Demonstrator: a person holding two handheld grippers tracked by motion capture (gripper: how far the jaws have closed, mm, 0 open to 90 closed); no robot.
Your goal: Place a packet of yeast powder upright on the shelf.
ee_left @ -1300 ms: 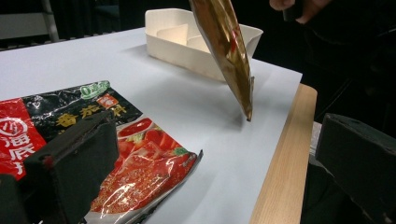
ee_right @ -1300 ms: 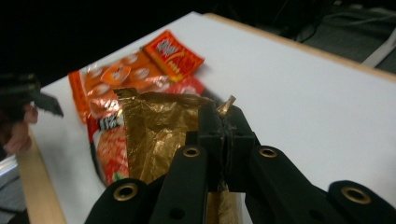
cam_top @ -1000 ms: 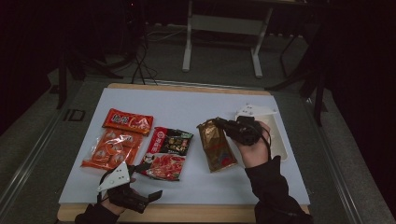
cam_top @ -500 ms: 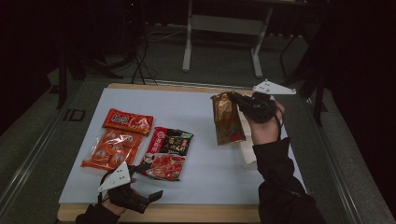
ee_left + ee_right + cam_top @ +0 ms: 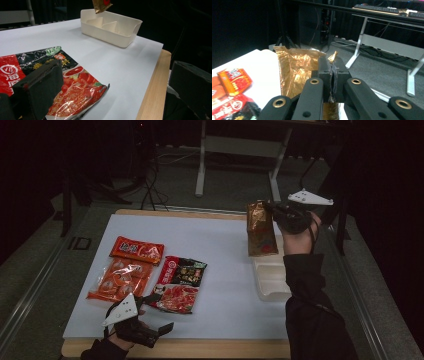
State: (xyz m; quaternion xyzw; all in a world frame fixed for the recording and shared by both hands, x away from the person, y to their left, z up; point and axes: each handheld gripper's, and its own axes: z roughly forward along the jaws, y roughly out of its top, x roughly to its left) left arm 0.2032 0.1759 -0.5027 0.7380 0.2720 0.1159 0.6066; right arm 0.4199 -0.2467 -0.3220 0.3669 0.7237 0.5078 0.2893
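I can make out printing on the red and black packet (image 5: 50, 82) lying before me, white Chinese characters on its red corner and a small green oval badge, but none sharp enough to read. The orange packets (image 5: 136, 251) carry blurred lettering too.

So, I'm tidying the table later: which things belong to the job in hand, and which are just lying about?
In the job:
- gold packet, held in the right gripper
- white tray

Lying about:
- two orange packets
- red-and-black packet
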